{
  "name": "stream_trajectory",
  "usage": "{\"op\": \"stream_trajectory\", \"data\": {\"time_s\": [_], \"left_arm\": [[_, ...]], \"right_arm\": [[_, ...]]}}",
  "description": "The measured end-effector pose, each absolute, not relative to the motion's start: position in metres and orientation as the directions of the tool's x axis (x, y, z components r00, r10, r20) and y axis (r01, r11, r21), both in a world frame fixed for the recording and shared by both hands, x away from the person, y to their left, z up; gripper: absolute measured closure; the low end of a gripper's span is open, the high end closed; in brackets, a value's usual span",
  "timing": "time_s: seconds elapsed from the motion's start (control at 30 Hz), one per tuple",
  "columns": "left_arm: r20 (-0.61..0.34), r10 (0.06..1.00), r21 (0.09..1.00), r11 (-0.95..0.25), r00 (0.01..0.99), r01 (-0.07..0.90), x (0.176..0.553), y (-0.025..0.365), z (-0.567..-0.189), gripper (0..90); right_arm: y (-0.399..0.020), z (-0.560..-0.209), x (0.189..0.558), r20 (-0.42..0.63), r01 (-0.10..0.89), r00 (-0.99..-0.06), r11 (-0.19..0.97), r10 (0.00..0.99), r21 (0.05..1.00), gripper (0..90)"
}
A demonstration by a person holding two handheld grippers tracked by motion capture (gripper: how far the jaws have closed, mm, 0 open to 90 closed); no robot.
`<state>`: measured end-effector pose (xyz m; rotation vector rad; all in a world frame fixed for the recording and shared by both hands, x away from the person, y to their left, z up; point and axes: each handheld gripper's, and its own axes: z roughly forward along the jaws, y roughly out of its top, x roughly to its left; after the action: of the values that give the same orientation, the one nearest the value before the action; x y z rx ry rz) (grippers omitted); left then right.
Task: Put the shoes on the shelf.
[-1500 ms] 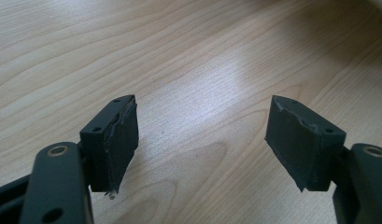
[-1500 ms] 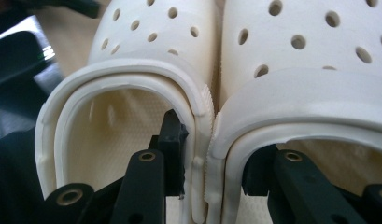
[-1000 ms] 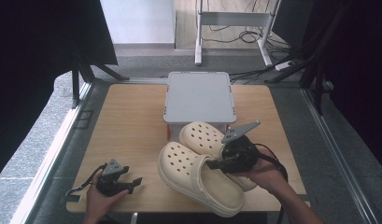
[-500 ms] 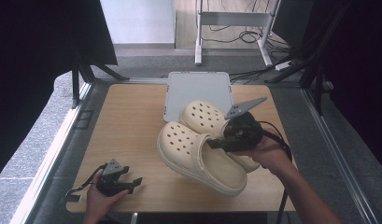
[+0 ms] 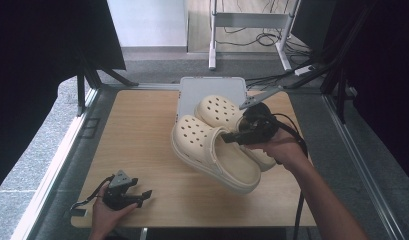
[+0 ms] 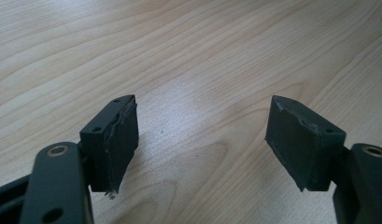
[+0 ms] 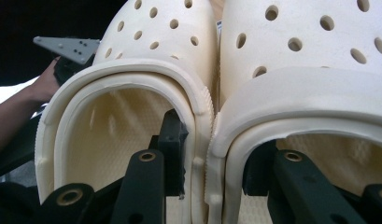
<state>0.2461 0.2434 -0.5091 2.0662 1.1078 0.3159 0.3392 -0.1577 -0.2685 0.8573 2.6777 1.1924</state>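
Two cream perforated clogs hang side by side above the table, the nearer clog bigger in the high view and the farther clog reaching over the grey box. My right gripper is shut on them: one jaw sits inside each shoe and pinches the two touching side walls together. The right gripper view shows this grip, with one clog on its left and the other clog on its right. My left gripper rests near the table's front left corner, open, with bare wood between its jaws.
The wooden table has a metal frame along both sides. The grey lidded box stands at its far middle edge. Beyond the table, cables lie on the floor by a white stand. Black curtains hang left and right.
My right gripper has carried both clogs up and away toward the far side, so their toes now overlap the grey box. The left gripper has stayed put.
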Motion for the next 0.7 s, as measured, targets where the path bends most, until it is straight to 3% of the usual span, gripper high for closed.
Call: {"op": "stream_trajectory", "data": {"time_s": [0.7], "left_arm": [[-0.133, 0.793, 0.721, -0.334, 0.594, 0.607, 0.246, 0.244, -0.508, 26.0]], "right_arm": [[-0.153, -0.257, 0.407, 0.158, 0.548, -0.738, 0.447, 0.656, 0.707, 67.6]]}}
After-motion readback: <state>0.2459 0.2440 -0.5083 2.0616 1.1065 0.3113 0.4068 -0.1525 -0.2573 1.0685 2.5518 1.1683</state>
